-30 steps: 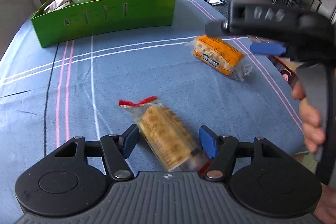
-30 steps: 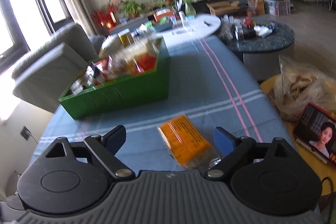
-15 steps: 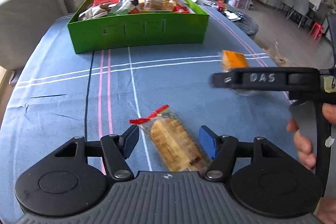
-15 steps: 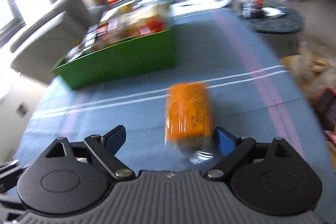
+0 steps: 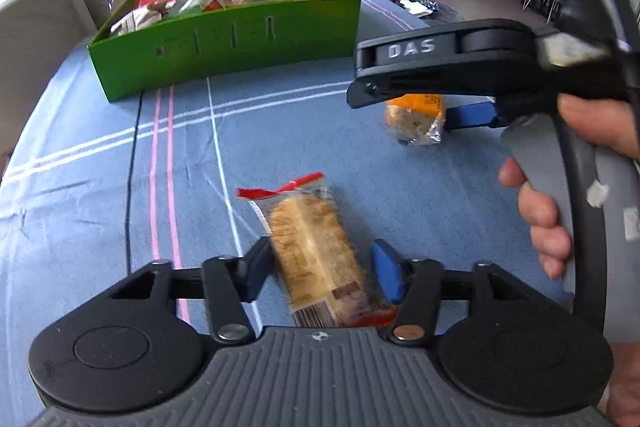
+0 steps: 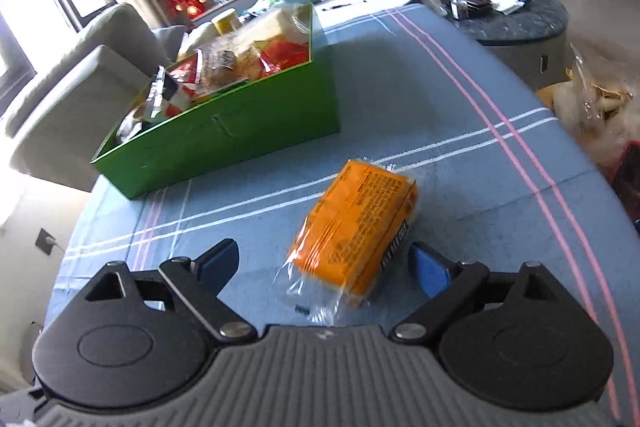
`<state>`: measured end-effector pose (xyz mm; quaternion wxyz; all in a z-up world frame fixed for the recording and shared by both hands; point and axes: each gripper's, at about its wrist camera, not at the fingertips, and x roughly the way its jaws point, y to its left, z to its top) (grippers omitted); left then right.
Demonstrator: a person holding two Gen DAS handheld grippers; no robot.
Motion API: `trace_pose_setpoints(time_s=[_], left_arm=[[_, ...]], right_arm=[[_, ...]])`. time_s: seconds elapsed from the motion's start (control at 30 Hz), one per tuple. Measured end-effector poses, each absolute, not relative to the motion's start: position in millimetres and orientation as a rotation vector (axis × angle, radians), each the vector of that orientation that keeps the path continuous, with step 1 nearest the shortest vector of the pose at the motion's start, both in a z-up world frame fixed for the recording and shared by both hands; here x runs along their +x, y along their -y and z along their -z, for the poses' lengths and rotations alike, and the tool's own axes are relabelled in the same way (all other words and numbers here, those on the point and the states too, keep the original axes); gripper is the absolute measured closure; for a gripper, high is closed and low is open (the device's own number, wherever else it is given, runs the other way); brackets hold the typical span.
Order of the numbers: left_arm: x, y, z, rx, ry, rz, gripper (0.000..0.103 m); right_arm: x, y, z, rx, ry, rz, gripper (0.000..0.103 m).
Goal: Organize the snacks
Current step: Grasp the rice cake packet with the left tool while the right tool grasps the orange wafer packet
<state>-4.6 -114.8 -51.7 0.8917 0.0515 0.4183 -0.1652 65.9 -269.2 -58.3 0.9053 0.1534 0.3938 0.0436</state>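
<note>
My green box (image 5: 224,55) sits at the far left of the bench (image 5: 80,163), already full of snacks, so I think the last two packs go there too.

My left tongs (image 5: 320,267) point down at the cracker pack (image 5: 316,251) with the red end. The pack lies on the blue cloth right between my two pads. The tongs have just been closing on it. The left pad touches the pack. The right pad sits just beside it, so I am not sure the squeeze is tight yet. I hold low so the pads can catch its long sides.

Further right, my right tongs (image 6: 324,267) are wide. The orange pack (image 6: 360,223) lies tilted between the pads, apart from both. It rests on the bench, nearer than the box. I need to close on it next.
</note>
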Motion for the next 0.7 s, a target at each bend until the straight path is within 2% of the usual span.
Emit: trace_pose_setpoints(time_s=[0.07, 0.17, 0.5, 0.7], left_arm=[[-5, 113, 52, 0.121, -0.851, 0.34, 0.064], [-4, 109, 53, 0.123, -0.84, 0.345, 0.066], [-2, 87, 45, 0.085, -0.807, 0.282, 0.068], [-3, 82, 40, 0.074, -0.788, 0.272, 0.068]], right_arm=[[72, 265, 59, 0.296, -0.816, -0.082, 0.017], [81, 260, 59, 0.272, -0.814, -0.07, 0.017], [82, 249, 62, 0.159, -0.79, -0.053, 0.017], [77, 249, 57, 0.201, -0.779, -0.129, 0.017]])
